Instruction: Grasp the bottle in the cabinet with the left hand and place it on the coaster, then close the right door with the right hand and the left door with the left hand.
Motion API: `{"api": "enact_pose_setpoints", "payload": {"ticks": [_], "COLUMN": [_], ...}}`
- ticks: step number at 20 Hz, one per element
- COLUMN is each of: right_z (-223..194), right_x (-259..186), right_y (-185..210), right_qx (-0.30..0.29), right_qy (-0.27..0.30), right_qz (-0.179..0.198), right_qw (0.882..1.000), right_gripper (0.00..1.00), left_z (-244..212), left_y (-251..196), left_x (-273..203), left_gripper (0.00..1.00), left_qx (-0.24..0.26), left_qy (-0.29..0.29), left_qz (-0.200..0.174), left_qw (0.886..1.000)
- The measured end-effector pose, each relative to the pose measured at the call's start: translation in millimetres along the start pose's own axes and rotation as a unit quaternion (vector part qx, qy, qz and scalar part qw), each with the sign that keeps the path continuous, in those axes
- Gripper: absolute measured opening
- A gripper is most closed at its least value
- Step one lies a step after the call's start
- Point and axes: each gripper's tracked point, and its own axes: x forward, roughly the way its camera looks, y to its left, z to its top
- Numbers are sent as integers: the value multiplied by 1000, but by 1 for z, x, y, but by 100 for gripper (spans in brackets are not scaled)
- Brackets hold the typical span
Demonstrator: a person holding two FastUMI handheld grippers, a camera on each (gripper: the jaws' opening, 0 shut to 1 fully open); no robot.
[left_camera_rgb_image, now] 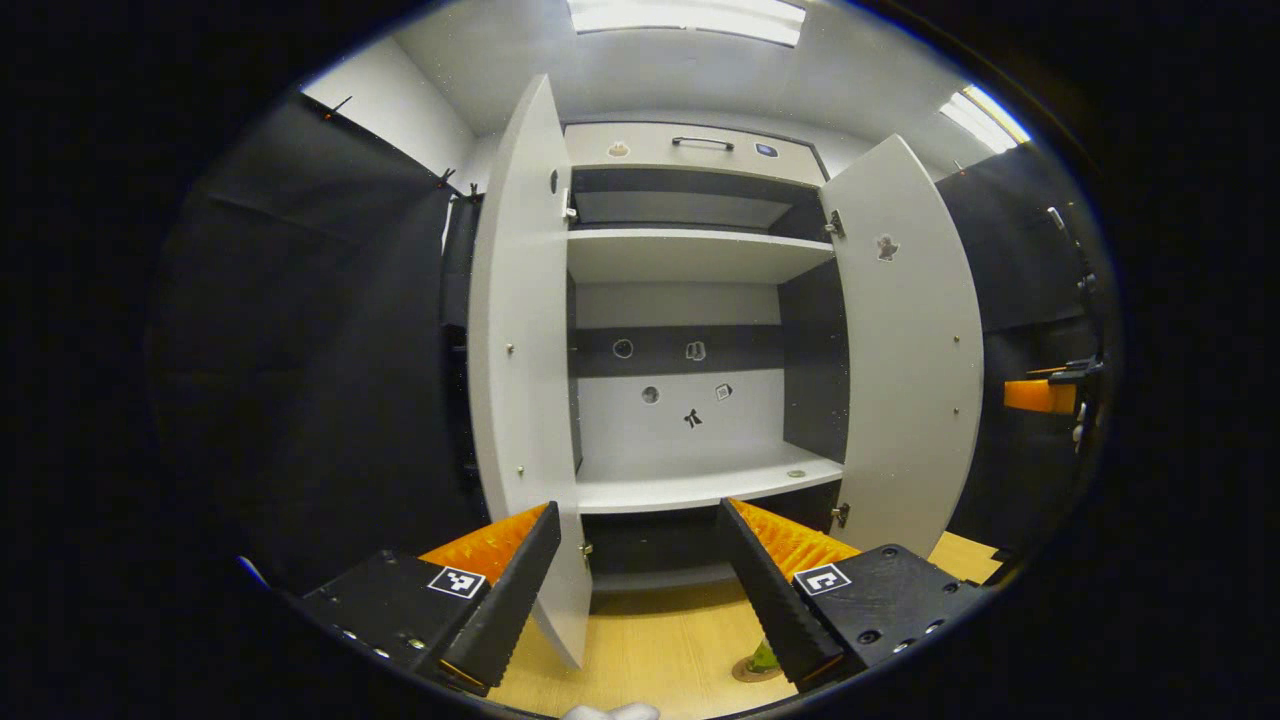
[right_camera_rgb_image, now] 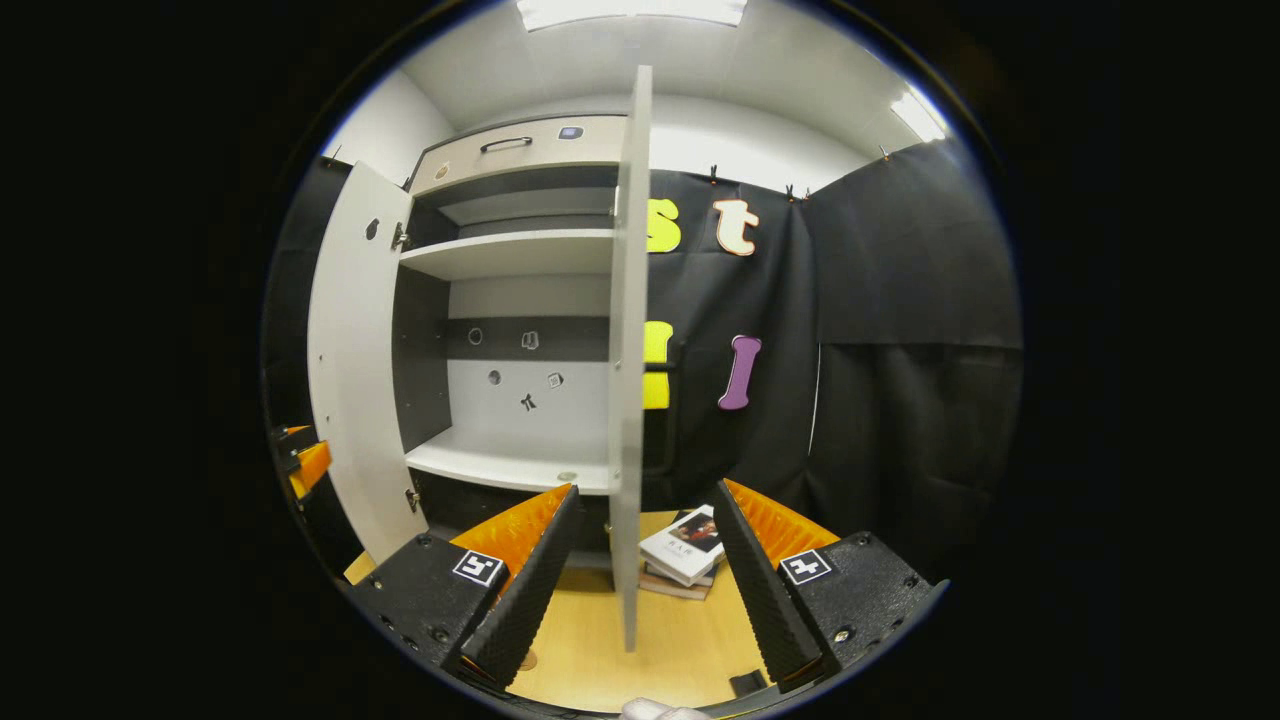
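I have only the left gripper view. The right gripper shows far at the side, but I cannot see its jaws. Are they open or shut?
Observer: Open. The right gripper has its jaws wide apart and grips nothing.
Operator: Where is the right door relative to it?
Observer: The right door is seen edge-on, and its edge shows between the two jaws, touching neither.
Operator: Is anything beyond that door which I cannot see?
Observer: Yes, a stack of books lies on the table, just right of that door in the right gripper view.
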Motion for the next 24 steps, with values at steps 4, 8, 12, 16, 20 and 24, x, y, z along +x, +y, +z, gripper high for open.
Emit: {"api": "enact_pose_setpoints", "payload": {"ticks": [4, 8, 12, 16, 20, 24], "right_z": [17, 30, 34, 28, 30, 24], "right_x": [26, 64, 98, 111, 109, 110], "right_y": [-47, -85, -80, -46, -30, -15], "right_qx": [7, 1, 3, -35, -64, -24], "right_qy": [0, 12, 29, 51, 53, 70], "right_qz": [-15, -24, 19, 82, 133, 180], "right_qw": [1000, 1000, 999, 995, 988, 981], "right_gripper": [83, 83, 83, 83, 77, 77], "left_z": [-1, 3, 9, 12, 17, 25], "left_y": [21, 23, 11, -8, -30, -42], "left_x": [-24, -34, -32, -26, -21, -21], "left_gripper": [96, 96, 96, 96, 96, 96], "left_qx": [6, 4, -8, -11, -9, -16], "left_qy": [11, 14, 16, 19, 21, 21], "left_qz": [31, 60, 76, 87, 99, 116], "left_qw": [999, 998, 997, 996, 995, 993]}}
